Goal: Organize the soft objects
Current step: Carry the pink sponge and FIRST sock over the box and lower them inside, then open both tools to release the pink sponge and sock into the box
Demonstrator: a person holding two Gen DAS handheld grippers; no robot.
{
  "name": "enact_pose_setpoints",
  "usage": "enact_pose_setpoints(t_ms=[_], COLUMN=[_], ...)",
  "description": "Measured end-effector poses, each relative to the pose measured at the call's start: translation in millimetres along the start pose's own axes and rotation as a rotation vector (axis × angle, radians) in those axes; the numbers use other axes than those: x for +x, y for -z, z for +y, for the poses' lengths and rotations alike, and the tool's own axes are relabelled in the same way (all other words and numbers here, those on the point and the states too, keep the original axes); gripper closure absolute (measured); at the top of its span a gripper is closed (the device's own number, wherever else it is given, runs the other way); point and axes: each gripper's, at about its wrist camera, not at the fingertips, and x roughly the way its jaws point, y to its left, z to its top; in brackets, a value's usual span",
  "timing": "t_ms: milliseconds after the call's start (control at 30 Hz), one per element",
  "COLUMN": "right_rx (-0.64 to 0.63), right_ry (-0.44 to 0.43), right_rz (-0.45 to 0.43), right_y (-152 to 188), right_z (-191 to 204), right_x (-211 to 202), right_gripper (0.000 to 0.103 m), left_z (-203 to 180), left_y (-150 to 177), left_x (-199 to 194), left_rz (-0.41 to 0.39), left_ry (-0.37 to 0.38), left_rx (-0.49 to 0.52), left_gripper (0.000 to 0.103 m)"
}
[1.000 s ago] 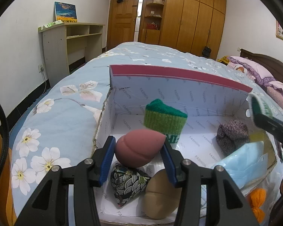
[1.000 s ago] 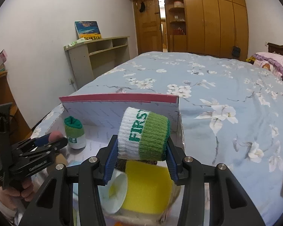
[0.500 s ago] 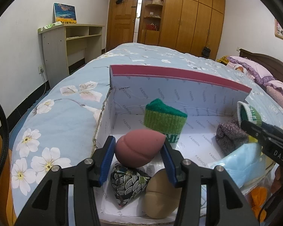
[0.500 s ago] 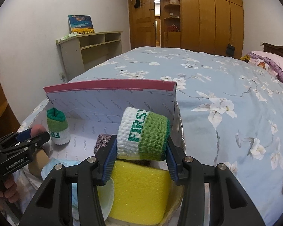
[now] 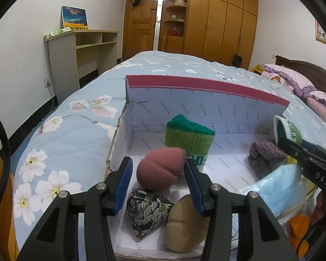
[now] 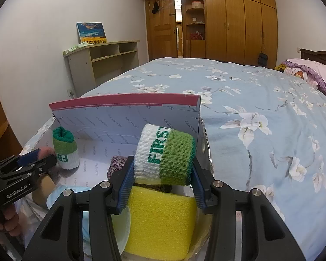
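My left gripper (image 5: 158,175) is shut on a dusty-pink egg-shaped makeup sponge (image 5: 159,169), held above the near left part of a white box (image 5: 206,113) whose red-edged lid stands upright. In the right wrist view, my right gripper (image 6: 163,175) is shut on a white and green knitted wristband (image 6: 163,157) lettered "FIRST", held over the box's right end above a yellow sponge (image 6: 160,219). A matching wristband (image 5: 189,139) stands upright in the box. The right gripper (image 5: 293,145) enters the left wrist view from the right.
Also in the box lie a dark patterned pouch (image 5: 147,211), a beige sponge (image 5: 184,226), a purple-grey knit bundle (image 5: 265,156) and a light-blue face mask (image 5: 278,187). The box sits on a floral bedspread (image 6: 260,113). A desk (image 5: 76,54) and wardrobes (image 5: 217,26) stand behind.
The right gripper, with its wristband, has come a little lower and further in over the box's right end. The left gripper and pink sponge have stayed put.
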Motion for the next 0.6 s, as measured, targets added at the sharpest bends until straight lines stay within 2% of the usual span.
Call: enact_pose_setpoints(t_ms=[400, 600], right_rx=[-0.012, 0.001], right_ry=[-0.036, -0.057], right_rz=[-0.033, -0.050], right_y=[2.9, 4.6], right_z=[5.0, 3.5], right_x=[-6.8, -11.7], right_gripper=[0.039, 0.037], left_z=[-5.5, -5.8], left_y=[1.5, 1.4], left_x=[3.4, 2.9], left_rz=[0.004, 0.001], left_ry=[0.010, 0.031], left_rx=[0.034, 0.028], left_gripper=[0.040, 0.036])
